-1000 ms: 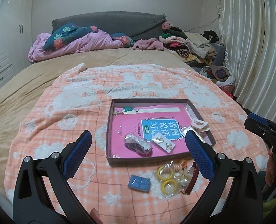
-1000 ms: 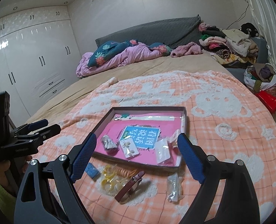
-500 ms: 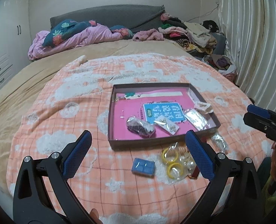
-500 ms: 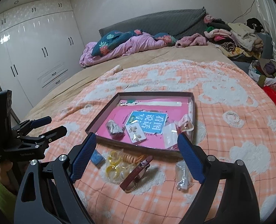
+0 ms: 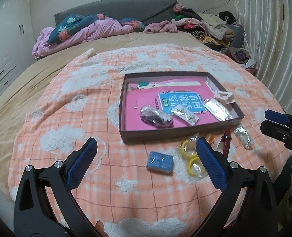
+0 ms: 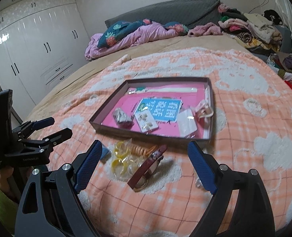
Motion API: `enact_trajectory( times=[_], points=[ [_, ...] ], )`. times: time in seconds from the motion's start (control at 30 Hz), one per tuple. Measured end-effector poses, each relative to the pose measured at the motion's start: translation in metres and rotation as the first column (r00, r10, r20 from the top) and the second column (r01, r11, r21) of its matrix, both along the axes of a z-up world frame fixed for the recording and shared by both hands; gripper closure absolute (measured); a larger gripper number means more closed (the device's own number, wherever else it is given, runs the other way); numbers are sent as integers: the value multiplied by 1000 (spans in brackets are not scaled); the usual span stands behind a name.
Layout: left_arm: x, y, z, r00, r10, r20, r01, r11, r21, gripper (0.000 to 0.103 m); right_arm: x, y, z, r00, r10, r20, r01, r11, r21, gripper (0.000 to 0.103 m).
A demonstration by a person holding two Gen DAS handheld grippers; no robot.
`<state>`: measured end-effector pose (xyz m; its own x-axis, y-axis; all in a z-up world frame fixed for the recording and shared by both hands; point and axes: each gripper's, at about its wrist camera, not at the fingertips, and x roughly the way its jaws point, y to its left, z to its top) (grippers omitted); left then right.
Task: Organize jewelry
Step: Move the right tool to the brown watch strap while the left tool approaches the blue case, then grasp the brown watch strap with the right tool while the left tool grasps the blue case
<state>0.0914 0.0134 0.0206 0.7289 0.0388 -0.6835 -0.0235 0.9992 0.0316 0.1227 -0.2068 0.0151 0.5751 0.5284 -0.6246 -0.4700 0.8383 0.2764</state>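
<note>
A shallow brown cardboard box lid with a pink lining sits on the peach-and-white checked blanket with fluffy cloud shapes. Inside it lie a clear packet of dark purple beads, a small white card of earrings resting partly on a blue printed label, and a flat clear plastic sleeve by the right-hand wall. A pale pink looped piece hangs over that wall's rim (what it is made of is hard to tell).

Just in front of the lid, on the blanket, a clear bag of yellow plastic rings touches an orange coiled hair tie, and a dark red leather strap with a metal ring lies tilted beside them. A small blue rectangular plastic case lies to their left, and a little clear crinkled packet to their right.

The left gripper hangs above the blue case with its fingers spread wide and nothing between them. The right gripper hangs over the strap and rings, fingers equally wide and empty.
</note>
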Motion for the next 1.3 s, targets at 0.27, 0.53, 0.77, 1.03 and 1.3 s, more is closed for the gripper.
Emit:
enact_trajectory(
  times=[0.27, 0.53, 0.77, 1.03, 1.3],
  points=[
    [2, -3, -18, 999, -8, -42, 9, 1000, 8, 9, 1, 10, -19, 999, 20, -39, -21, 1000, -16, 16],
    [6, -8, -38, 995, -23, -101, 25, 1000, 10, 9, 9, 10, -38, 997, 2, -82, -5, 999, -39, 16],
    [10, -10, -53, 990, -30, -135, 31, 1000, 4, 9, 14, 8, -50, 994, -7, -108, 3, 999, -44, 18],
    [16, -4, -69, 987, -22, -160, 18, 1000, -24, 9, 22, 13, -67, 986, 2, -169, -3, 1000, -8, 50],
    [21, -3, -77, 987, -38, -156, 30, 998, -55, 9, 31, 13, -76, 971, 29, -239, -8, 996, 91, 74]
  ],
)
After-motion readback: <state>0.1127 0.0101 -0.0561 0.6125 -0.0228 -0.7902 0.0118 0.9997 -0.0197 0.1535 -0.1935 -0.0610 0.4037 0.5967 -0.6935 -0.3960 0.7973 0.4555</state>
